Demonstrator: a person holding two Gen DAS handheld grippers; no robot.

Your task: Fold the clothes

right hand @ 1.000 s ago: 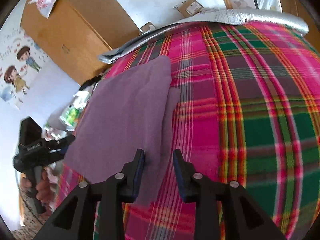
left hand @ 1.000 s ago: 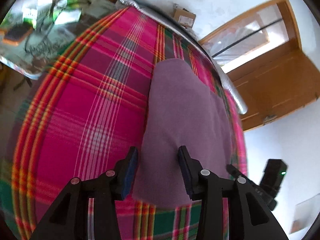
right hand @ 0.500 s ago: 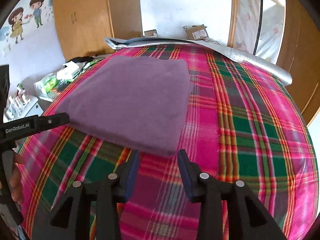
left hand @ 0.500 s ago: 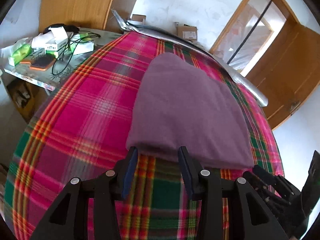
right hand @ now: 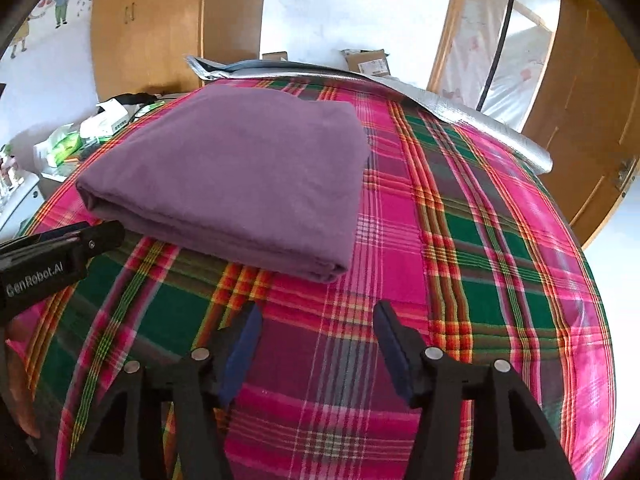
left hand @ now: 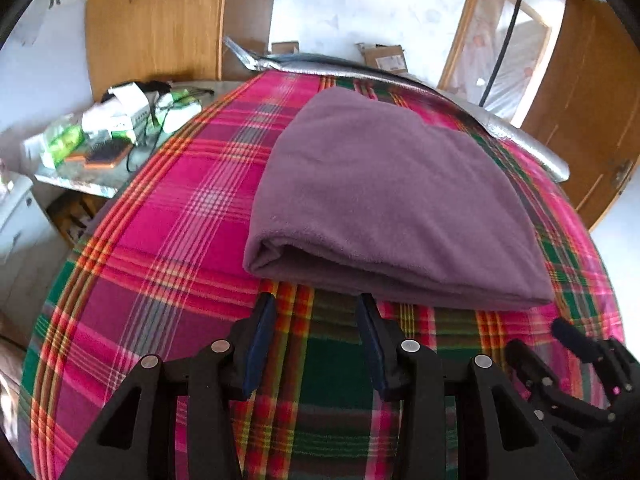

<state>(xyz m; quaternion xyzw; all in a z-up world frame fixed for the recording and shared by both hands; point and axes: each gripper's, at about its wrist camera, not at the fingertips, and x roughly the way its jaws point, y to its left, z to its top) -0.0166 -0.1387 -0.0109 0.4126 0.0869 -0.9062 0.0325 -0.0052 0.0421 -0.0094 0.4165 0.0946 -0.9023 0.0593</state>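
A purple fleece garment [left hand: 384,196] lies folded in a flat rectangle on the plaid bedspread [left hand: 168,248]; the right wrist view has the same garment [right hand: 240,176] at upper left. My left gripper [left hand: 316,304] stands open just short of the garment's near folded edge, nothing between its fingers. My right gripper [right hand: 318,312] hangs over bare plaid below the garment's near right corner, its jaws opening wide and empty. The right gripper [left hand: 576,344] also shows at the left view's lower right, and the left gripper [right hand: 96,236] at the right view's left edge.
A side table [left hand: 96,184] cluttered with boxes, packets and a brush stands left of the bed. A silver mat [left hand: 516,136] runs along the bed's far edge. Wooden wardrobes [right hand: 148,24], cardboard boxes [left hand: 384,58] and a door [left hand: 592,92] lie beyond. A hand [right hand: 20,396] holds the left gripper.
Both grippers have pulled back off the purple garment's near edge toward me and levelled out of a roll. The right jaws, narrow around cloth before, have spread wide; the garment now lies free.
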